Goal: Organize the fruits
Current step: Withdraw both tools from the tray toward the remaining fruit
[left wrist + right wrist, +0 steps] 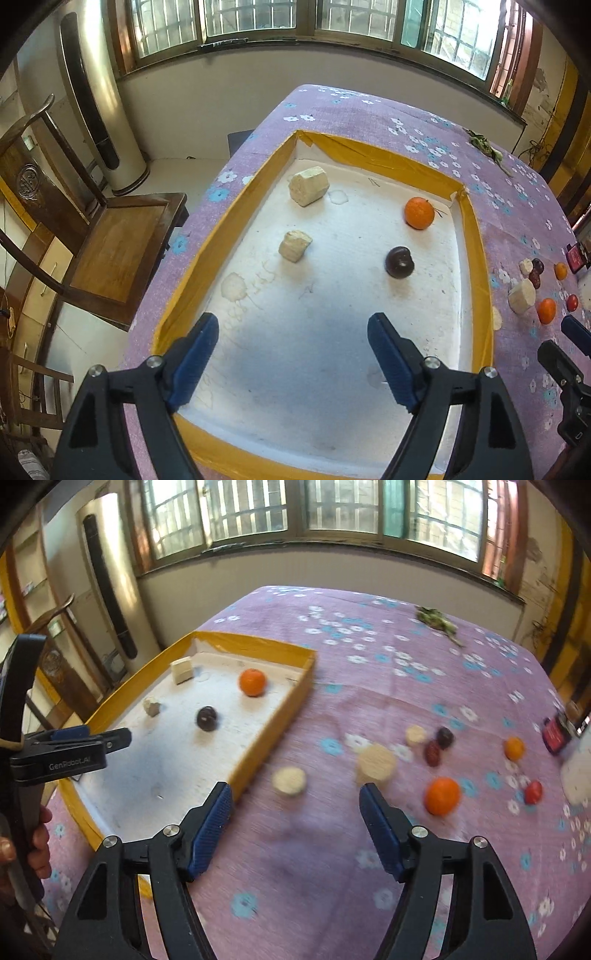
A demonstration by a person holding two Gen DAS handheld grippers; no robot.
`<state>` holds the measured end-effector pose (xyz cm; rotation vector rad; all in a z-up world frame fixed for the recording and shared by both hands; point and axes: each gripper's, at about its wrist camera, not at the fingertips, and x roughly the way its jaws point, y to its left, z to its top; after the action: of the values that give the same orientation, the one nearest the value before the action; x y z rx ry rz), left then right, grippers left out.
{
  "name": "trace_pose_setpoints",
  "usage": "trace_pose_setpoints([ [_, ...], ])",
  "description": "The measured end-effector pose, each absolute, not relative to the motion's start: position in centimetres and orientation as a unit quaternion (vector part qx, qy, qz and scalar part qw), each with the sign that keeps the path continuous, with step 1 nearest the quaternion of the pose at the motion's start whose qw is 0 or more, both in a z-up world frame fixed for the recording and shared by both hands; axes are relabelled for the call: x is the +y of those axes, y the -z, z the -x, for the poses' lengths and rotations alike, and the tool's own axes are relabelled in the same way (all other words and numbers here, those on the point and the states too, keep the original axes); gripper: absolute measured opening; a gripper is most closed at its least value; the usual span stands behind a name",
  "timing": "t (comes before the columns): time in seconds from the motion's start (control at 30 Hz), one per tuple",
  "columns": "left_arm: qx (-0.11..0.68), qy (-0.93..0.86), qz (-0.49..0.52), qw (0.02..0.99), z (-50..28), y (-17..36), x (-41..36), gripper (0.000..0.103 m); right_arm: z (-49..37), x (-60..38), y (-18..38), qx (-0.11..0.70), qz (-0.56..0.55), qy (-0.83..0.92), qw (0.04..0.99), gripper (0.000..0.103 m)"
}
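A shallow white tray with a yellow taped rim [373, 147] [273, 734] lies on the purple flowered cloth. Inside it sit an orange [418, 213] [252, 682], a dark plum [399, 262] [206, 718] and two pale cut chunks [307, 185] [294, 245]. My left gripper [293, 354] hovers open over the tray's near half, nothing between its fingers. My right gripper [295, 821] is open above the bare cloth just right of the tray. Loose on the cloth ahead of it lie pale round slices [290, 781] [376, 762], an orange [442, 796], a smaller orange [514, 748], dark plums [444, 737] and a red fruit [533, 792].
A wooden chair [110, 243] stands left of the table beside a tall floor air conditioner [96, 99]. A red and black object [554, 734] lies near the cloth's right edge, and a dry green sprig [437, 624] at the far side. A hand [37, 834] holds the left tool.
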<state>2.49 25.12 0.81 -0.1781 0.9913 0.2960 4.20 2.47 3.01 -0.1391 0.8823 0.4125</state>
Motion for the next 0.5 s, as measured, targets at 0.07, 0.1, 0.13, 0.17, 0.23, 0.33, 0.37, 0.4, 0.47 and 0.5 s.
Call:
trace_pose_setpoints([
  [0.07, 0.472, -0.137, 0.077, 0.867, -2.4, -1.1, 23.7, 0.086, -3.7, 0.5, -3.1, 0.421, 0.063, -0.176, 0.888, 0.076],
  [0.1, 0.472, -0.134, 0.074, 0.868, -2.3, -1.3, 23.0, 0.086, -3.5, -0.4, -3.1, 0.420, 0.063, -0.164, 0.890, 0.076],
  [0.13, 0.472, -0.130, 0.070, 0.869, -2.3, -1.4, 22.2, 0.087, -3.4, -1.3, -3.1, 0.420, 0.065, -0.146, 0.893, 0.077],
  [0.17, 0.472, -0.126, 0.067, 0.870, -2.3, -1.5, 21.4, 0.087, -3.2, -2.1, -3.1, 0.422, 0.067, -0.132, 0.894, 0.078],
  [0.23, 0.473, -0.115, 0.059, 0.871, -2.5, -1.8, 19.8, 0.087, -3.4, -3.9, -2.7, 0.440, 0.065, -0.107, 0.889, 0.079],
  [0.33, 0.474, -0.100, 0.043, 0.874, -2.7, -2.1, 17.3, 0.087, -3.5, -7.0, -2.0, 0.461, 0.044, -0.074, 0.883, 0.079],
  [0.37, 0.475, -0.094, 0.037, 0.874, -2.7, -2.2, 16.4, 0.088, -3.5, -7.9, -1.9, 0.463, 0.037, -0.067, 0.883, 0.079],
  [0.4, 0.475, -0.089, 0.032, 0.875, -2.8, -2.3, 15.5, 0.089, -3.3, -8.9, -1.8, 0.462, 0.032, -0.055, 0.885, 0.079],
  [0.47, 0.477, -0.075, 0.023, 0.876, -2.9, -2.3, 13.8, 0.090, -2.8, -10.8, -1.9, 0.457, 0.033, -0.028, 0.888, 0.082],
  [0.5, 0.477, -0.070, 0.019, 0.876, -2.9, -2.3, 13.0, 0.090, -2.7, -11.5, -1.9, 0.455, 0.037, -0.021, 0.890, 0.082],
])
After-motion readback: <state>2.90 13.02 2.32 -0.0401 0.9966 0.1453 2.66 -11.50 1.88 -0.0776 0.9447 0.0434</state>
